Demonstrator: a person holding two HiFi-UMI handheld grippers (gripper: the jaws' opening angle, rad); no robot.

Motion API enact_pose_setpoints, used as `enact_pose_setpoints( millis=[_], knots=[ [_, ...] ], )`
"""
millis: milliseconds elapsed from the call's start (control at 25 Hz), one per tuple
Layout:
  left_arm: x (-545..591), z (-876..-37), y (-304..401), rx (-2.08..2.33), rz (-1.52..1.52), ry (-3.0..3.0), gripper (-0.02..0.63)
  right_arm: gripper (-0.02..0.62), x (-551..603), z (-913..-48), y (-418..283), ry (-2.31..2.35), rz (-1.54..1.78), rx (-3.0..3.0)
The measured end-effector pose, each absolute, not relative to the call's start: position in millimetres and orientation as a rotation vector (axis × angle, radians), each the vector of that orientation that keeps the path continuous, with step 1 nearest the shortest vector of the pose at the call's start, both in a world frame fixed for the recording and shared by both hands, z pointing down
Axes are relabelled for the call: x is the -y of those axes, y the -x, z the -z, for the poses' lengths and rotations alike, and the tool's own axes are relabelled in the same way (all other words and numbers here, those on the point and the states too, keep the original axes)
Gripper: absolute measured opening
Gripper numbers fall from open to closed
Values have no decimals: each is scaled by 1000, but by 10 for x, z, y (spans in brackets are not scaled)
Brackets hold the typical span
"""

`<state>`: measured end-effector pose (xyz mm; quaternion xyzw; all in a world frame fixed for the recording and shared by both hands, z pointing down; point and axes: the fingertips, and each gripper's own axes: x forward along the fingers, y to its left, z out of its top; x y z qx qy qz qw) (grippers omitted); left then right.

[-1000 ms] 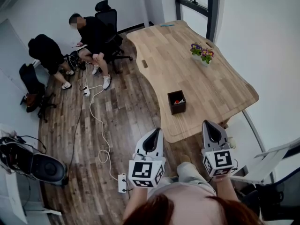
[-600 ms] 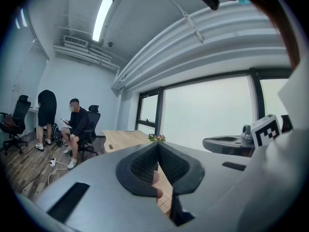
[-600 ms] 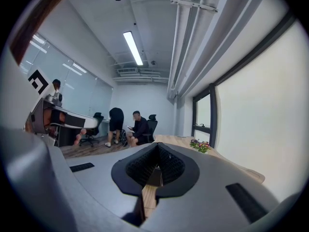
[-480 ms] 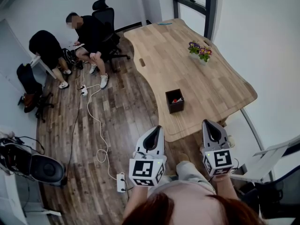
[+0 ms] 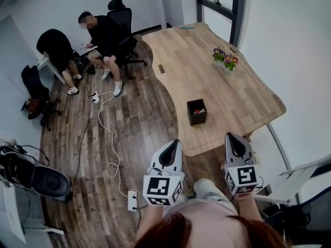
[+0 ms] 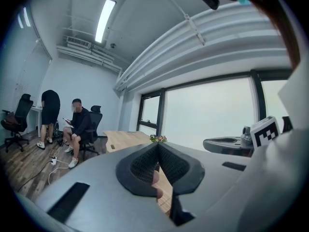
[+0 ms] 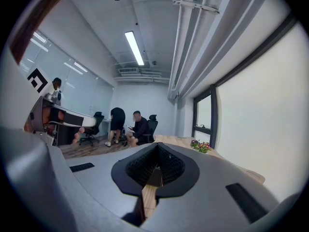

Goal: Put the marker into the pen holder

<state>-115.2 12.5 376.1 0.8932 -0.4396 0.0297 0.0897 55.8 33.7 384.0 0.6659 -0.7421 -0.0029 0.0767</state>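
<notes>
A black square pen holder stands on the wooden table, near its front edge. Something red and white shows inside the holder; I cannot tell whether it is the marker. My left gripper hangs over the floor, short of the table's edge, shut and empty. My right gripper is level with it at the table's front corner, also shut with nothing in it. In the left gripper view the left gripper points toward the table; in the right gripper view the right gripper does the same.
A small pot of flowers sits on the table's far right. Two people are at office chairs at the back left. A white cable and power strip lie on the wood floor. A white stand is at right.
The head view has shifted slightly, so the table and the people sit a little differently in the picture. Both grippers stay shut in about the same place.
</notes>
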Motion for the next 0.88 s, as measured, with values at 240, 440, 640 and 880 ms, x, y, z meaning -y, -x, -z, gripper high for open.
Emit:
enact_pose_setpoints(
  millis=[240, 440, 640, 880],
  knots=[
    [-168, -3766, 1268, 1331, -53, -2643, 2, 0, -362, -3864, -486, -1990, 4, 2227],
    [-209, -3775, 1356, 1350, -49, -2635, 2, 0, -394, -3857, -425, -1994, 2, 2237],
    [-231, -3747, 1451, 1371, -30, -2634, 2, 0, -420, -3836, -390, -1998, 10, 2239],
    [-256, -3762, 1523, 1368, -49, -2650, 2, 0, -447, -3872, -314, -2001, 3, 2235]
  ],
)
